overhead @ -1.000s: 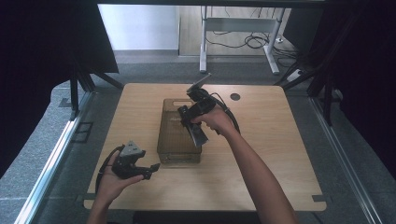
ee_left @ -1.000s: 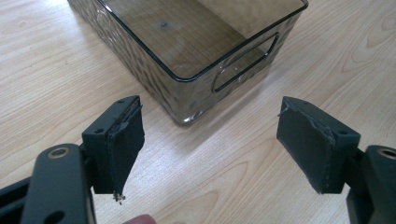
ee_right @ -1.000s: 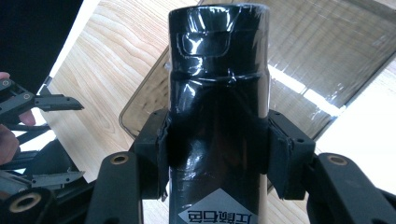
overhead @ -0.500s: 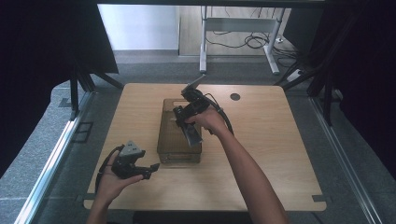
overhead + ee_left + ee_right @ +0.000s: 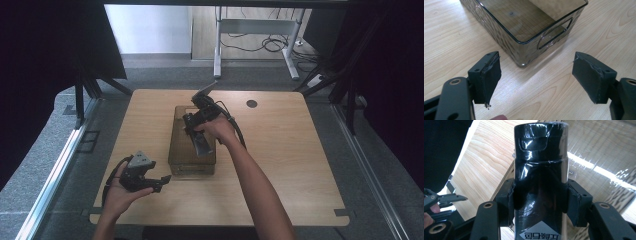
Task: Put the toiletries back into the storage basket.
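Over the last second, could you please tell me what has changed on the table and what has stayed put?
The right gripper, shut on the black bottle, has moved slightly toward the person and lower over the tinted plastic bin. Nothing was let go or newly grasped. The left gripper stayed in place near the table's front edge, jaws open and empty, and the bin has not shifted.

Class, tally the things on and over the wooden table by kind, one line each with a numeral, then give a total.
Handheld black two-jaw grippers: 2, left gripper and right gripper
Smoky transparent plastic bins: 1
Glossy black cylindrical bottles: 1
Total: 4
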